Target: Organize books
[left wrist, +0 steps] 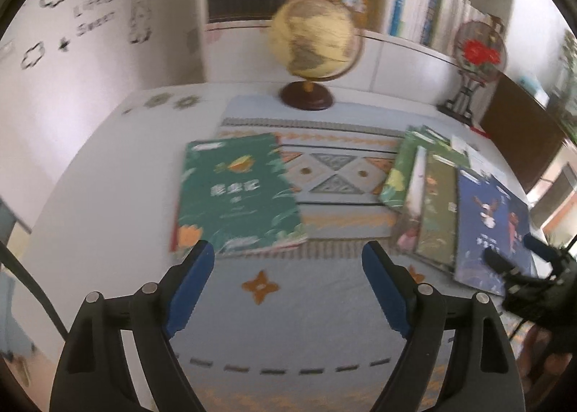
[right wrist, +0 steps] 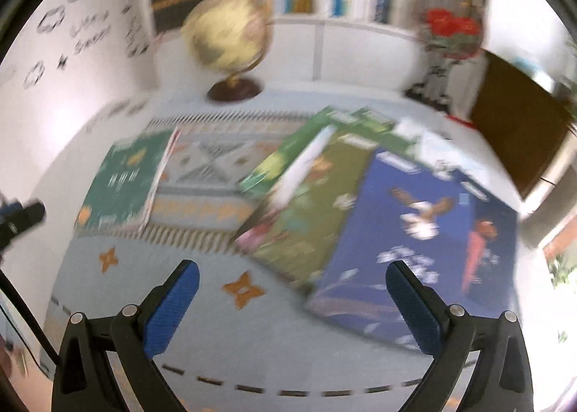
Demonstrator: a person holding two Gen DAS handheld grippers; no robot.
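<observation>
A dark green book [left wrist: 238, 195] [right wrist: 122, 184] lies flat on the patterned cloth at the left. To the right several books lie fanned over one another: a light green one [left wrist: 404, 174] [right wrist: 288, 159], an olive one [left wrist: 438, 213] [right wrist: 310, 220] and a blue one [left wrist: 490, 228] [right wrist: 414, 231] on top at the near right. My left gripper [left wrist: 288, 253] hovers open just in front of the dark green book, with nothing between its fingers. My right gripper [right wrist: 292, 271] is open above the blue book's near corner, holding nothing; it also shows at the right edge as the right gripper [left wrist: 512, 253].
A globe [left wrist: 317, 40] on a wooden base stands at the back of the table. A round ornament with red flowers [left wrist: 479, 51] stands at the back right. Bookshelves [left wrist: 414, 8] fill the wall behind. A dark brown panel [left wrist: 523, 145] lies at the right edge.
</observation>
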